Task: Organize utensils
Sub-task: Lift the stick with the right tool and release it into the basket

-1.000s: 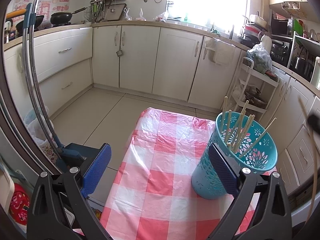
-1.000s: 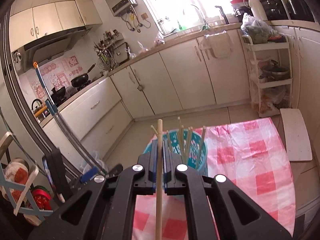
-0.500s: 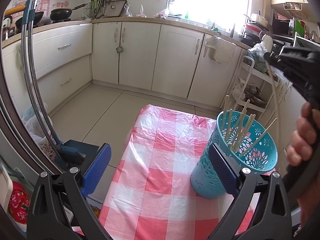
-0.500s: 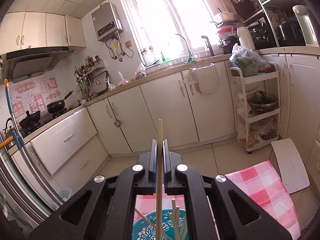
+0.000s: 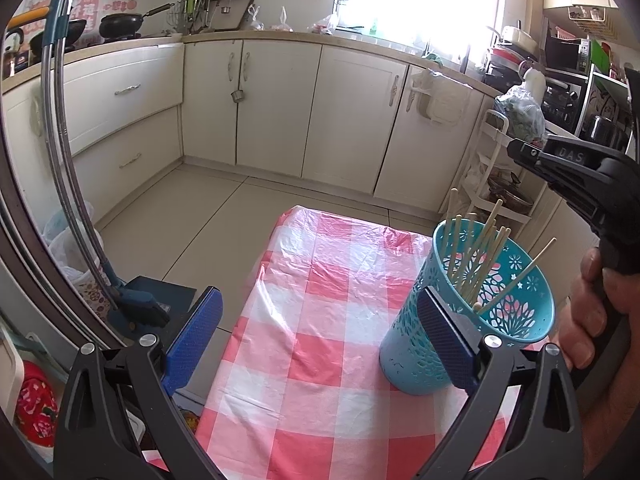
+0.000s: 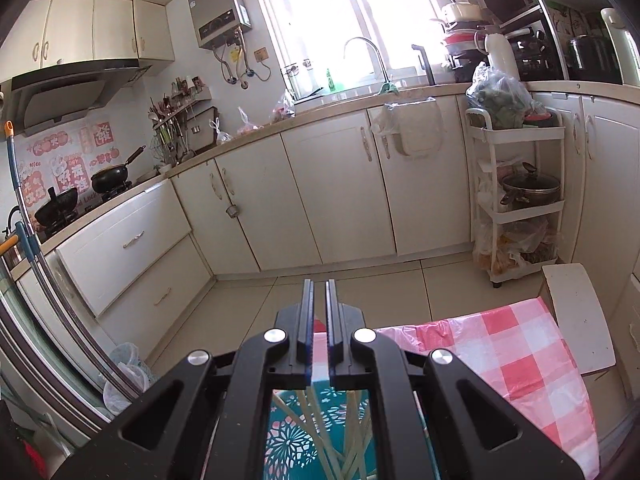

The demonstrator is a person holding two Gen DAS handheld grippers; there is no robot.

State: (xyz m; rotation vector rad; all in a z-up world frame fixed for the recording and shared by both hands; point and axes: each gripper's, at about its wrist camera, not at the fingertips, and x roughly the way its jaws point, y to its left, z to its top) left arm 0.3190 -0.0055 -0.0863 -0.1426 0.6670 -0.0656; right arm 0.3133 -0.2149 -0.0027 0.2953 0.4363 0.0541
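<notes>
Right gripper [image 6: 318,312] fingers nearly together and empty, chopstick pinched earlier now gone, teal basket [image 5: 516,320] below, left gripper [image 5: 320,332] spread wide, unmoved

**Chopsticks in a teal basket**

A teal plastic basket [image 5: 416,344] with flower cut-outs stands upright on a pink-and-white checked tablecloth [image 5: 320,320]. Pale wooden chopsticks [image 5: 472,256] stand inside it, leaning at varied angles above its rim

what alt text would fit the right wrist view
The right gripper hangs with its fingers nearly shut and nothing between them, above a teal basket of chopsticks. A pink checked cloth lies to the right, with white cabinets and a bright window behind.
</notes>
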